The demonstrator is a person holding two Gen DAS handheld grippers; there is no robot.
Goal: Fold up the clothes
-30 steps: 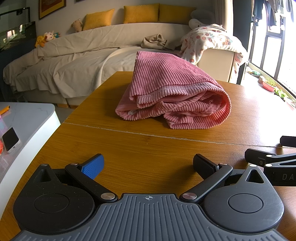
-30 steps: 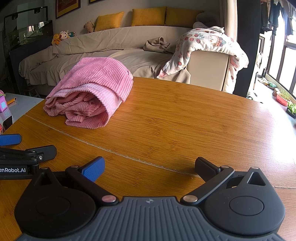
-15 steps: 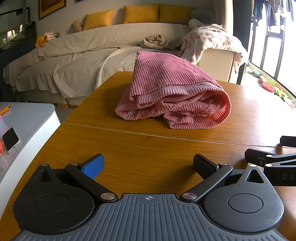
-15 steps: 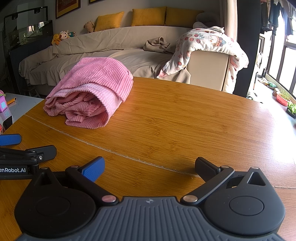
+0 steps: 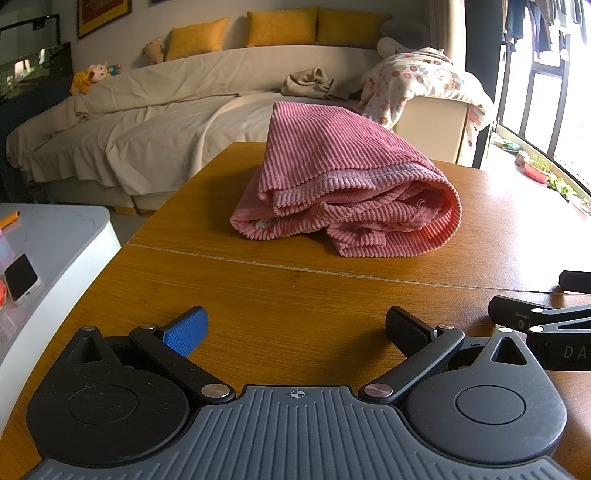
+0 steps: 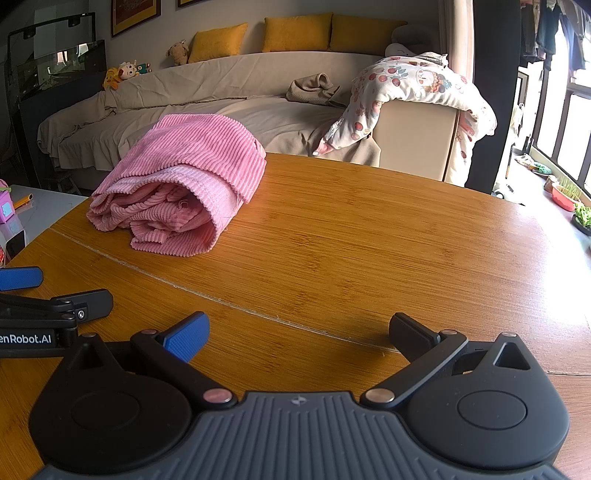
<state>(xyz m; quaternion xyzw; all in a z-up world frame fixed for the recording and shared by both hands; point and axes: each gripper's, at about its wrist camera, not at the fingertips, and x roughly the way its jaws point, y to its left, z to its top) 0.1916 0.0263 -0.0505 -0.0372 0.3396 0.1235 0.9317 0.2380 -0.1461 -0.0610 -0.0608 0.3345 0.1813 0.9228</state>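
Pink corduroy garment (image 5: 347,195) lies loosely folded, bulky.

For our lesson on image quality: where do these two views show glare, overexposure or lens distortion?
Left wrist view: the window is blown out, and the wooden table glares beside the pink corduroy garment. Right wrist view: glare on the table's far right, whose edge curves from fisheye distortion.

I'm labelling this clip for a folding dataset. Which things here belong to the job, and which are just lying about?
Job:
pink corduroy garment, folded on the wooden table
left gripper, open
right gripper, open

Lying about:
phone
sofa
yellow cushions
soft toys
floral blanket
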